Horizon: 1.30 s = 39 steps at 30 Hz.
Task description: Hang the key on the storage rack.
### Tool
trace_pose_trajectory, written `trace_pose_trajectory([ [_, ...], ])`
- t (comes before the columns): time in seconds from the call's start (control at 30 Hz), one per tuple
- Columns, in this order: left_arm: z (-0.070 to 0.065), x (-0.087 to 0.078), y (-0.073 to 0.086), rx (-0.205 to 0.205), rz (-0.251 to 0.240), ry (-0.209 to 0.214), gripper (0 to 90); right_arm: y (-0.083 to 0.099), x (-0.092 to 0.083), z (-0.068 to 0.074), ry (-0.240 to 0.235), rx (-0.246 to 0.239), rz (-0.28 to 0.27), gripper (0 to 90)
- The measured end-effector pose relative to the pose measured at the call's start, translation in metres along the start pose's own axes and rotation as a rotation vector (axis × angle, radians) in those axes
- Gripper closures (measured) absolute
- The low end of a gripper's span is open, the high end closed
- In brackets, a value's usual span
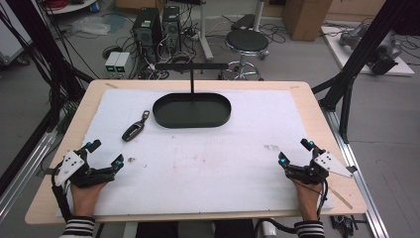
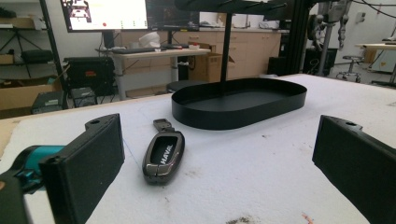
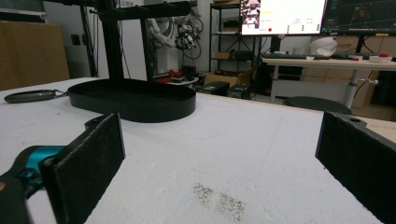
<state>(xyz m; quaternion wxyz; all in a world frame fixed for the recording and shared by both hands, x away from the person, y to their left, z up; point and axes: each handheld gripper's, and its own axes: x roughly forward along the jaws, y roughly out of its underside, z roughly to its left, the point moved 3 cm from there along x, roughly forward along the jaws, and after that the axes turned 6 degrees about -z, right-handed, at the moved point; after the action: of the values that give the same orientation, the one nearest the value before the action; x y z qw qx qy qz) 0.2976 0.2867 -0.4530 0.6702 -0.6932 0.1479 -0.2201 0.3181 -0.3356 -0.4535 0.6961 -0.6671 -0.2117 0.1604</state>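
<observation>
Now both tongs, left (image 1: 103, 154) and right (image 1: 295, 151), rest wide open on the tabletop (image 1: 208, 158), key fob (image 1: 134, 130) beside the black tray (image 1: 192, 110).

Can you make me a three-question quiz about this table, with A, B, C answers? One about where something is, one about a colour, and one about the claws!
1. Where is the car key?
A. Inside the tray
B. On the white mat, left of the tray
C. Hanging on the stand's bar

2. What colour is the oval tray?
A. Black
B. Red
C. Yellow

3. How are the two claws right now?
A. Both shut on the key
B. One open, one shut
C. Both open and holding nothing

Answers:
1. B, the key lies flat on the mat beside the tray's left end, apart from it.
2. A, the tray and its upright stand are both black.
3. C, the left claw and right claw each show jaws spread wide with only mat between them.
</observation>
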Motion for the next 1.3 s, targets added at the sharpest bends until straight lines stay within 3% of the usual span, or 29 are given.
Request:
trace_pose_trajectory([
  [0.63, 0.003, 0.001, 0.000, -0.031, 0.013, -0.013, 2.6, 0.000, 0.001, 0.000, -0.003, -0.012, -0.004, 0.3],
  [0.8, 0.007, 0.002, -0.002, -0.069, 0.017, 0.013, 2.6, 0.000, 0.001, 0.000, -0.003, -0.012, -0.004, 0.3],
  [0.93, 0.009, 0.007, -0.014, -0.051, 0.007, 0.034, 2.6, 0.000, 0.001, 0.000, -0.002, -0.014, -0.003, 0.3],
  [1.1, 0.013, 0.016, -0.033, -0.032, 0.034, 0.075, 2.6, 0.000, 0.001, 0.000, -0.004, -0.011, -0.003, 0.3],
  [1.3, 0.016, 0.030, -0.050, 0.002, 0.137, 0.099, 2.6, 0.000, 0.001, 0.000, -0.004, -0.011, -0.001, 0.3],
])
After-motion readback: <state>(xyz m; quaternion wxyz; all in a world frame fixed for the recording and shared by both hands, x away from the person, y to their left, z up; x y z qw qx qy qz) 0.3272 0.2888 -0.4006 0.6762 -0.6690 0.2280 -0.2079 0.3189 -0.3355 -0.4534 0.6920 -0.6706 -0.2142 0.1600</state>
